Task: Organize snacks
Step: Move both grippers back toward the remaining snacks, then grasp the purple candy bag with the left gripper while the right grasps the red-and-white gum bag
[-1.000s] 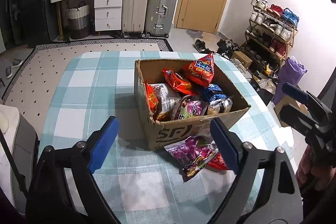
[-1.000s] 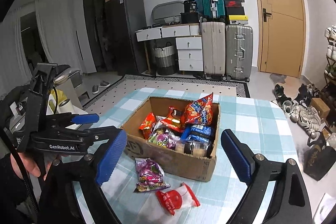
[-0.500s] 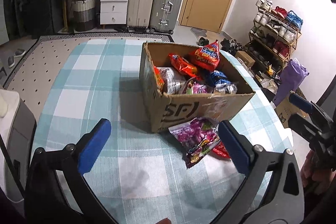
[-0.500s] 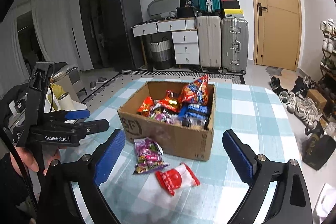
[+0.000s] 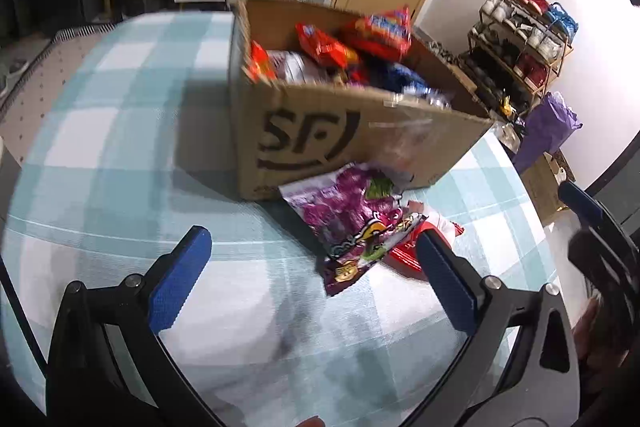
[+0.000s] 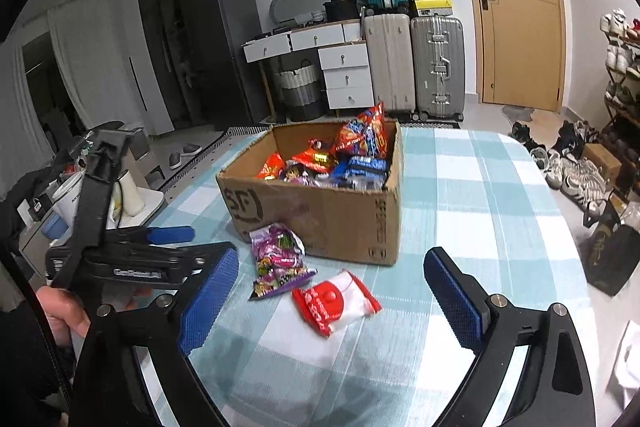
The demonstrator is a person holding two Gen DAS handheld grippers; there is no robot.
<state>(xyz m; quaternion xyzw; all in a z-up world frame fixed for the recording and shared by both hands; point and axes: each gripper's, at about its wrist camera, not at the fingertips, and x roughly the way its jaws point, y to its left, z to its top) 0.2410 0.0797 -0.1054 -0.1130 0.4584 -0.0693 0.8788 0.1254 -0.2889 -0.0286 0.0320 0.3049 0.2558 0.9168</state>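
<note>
A table under a blue-and-white checked cloth (image 6: 480,195) carries a cardboard box (image 6: 320,215) of snacks. Just before the box lies a purple packet (image 6: 276,263), with a red-and-white packet (image 6: 334,303) beside it.

Suitcases (image 6: 416,63) — door (image 6: 516,7) — shoe rack (image 5: 520,39)

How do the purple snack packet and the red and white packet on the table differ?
The purple snack packet is larger and lies nearer the cardboard box; the red and white packet is smaller and sits farther out. Purple is busily printed; the other has plainer red-and-white blocks. Both lie flat, outside the box, ungripped.
</note>
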